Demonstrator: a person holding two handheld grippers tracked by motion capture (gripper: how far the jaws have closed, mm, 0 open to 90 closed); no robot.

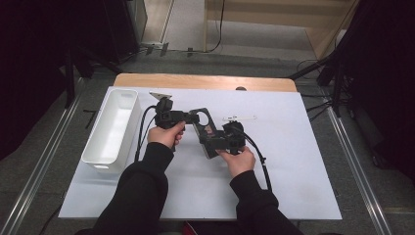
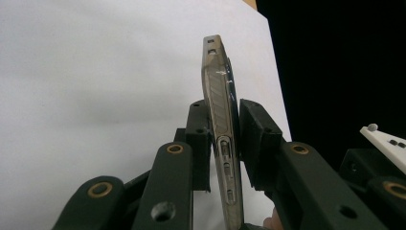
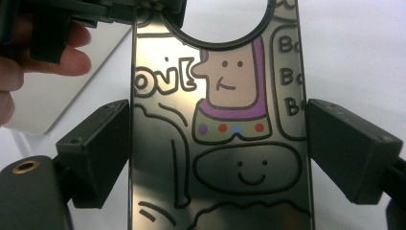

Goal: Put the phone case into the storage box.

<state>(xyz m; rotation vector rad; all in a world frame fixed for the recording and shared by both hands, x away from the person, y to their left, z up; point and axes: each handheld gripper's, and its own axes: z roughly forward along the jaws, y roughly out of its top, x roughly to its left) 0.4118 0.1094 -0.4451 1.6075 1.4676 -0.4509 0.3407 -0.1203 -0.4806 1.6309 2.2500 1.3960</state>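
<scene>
Open white tabletop (image 1: 293, 147) lay right of the phone case (image 1: 205, 129); a white bin (image 1: 110, 129) stood left. Left gripper (image 2: 225, 139) pinched its thin edge; right gripper (image 3: 218, 148) clamped its width.

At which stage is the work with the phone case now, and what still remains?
Done: the phone case is lifted off the white table sheet. In hand: the right gripper clamps its two long edges, and the left gripper pinches its top end, front and back. Left, probably: putting it into the white bin, which looks empty.
</scene>
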